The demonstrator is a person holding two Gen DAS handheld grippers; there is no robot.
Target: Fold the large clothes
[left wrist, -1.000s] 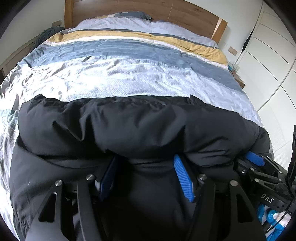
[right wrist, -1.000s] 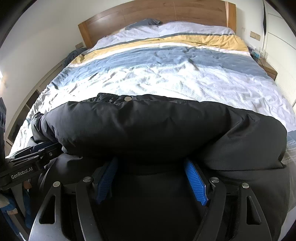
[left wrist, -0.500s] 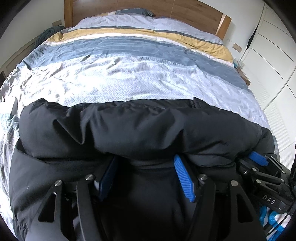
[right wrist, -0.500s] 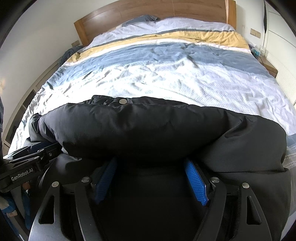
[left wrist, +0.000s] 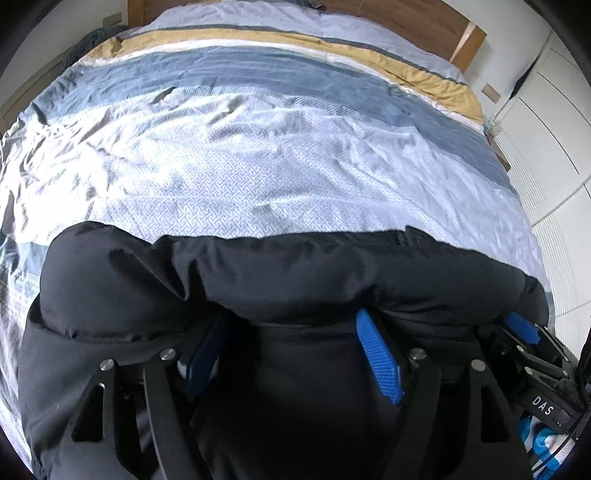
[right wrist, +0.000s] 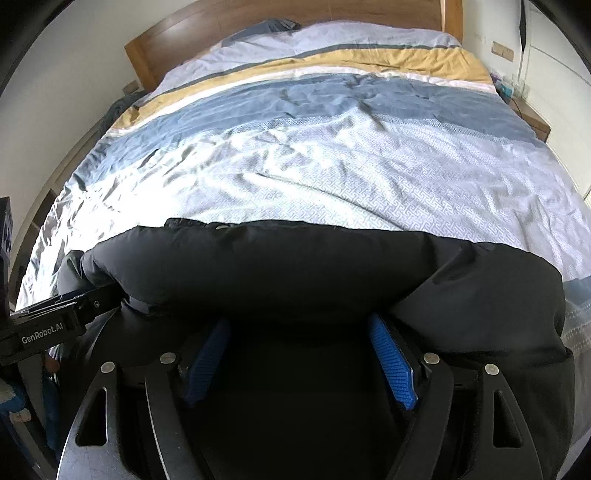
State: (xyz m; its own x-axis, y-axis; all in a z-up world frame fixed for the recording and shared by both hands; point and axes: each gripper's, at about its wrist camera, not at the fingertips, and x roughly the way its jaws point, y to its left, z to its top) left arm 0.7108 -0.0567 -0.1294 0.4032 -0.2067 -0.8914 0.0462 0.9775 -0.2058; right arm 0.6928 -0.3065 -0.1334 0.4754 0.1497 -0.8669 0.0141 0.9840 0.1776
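A black puffer jacket (left wrist: 280, 280) lies bunched across the near end of a bed, filling the lower half of both wrist views, its padded fold rolled over toward the cameras. In the left-wrist view the left gripper (left wrist: 291, 354) sits at lower centre, its blue pads (left wrist: 376, 354) set wide with the jacket's thick fold between them; its jaws have just been opening, and whether the pads press on the cloth cannot be told, since their tips are buried under the fold. In the right-wrist view the right gripper (right wrist: 299, 354) sits at lower centre in the same way, blue pads (right wrist: 391, 362) spread wide either side of the padded fold, the tips hidden beneath it, so a grip cannot be confirmed. Each tool shows in the other's frame: the right gripper at the lower right edge of the left view, the left gripper at the left edge of the right view, both against the jacket's ends. Beyond the jacket the duvet (right wrist: 332, 158) runs up the frame in bands of patterned white, blue, white and mustard, creased and sunlit. A wooden headboard (right wrist: 258, 22) crosses the top, with a white wardrobe (left wrist: 554, 122) at the right edge of the left view.
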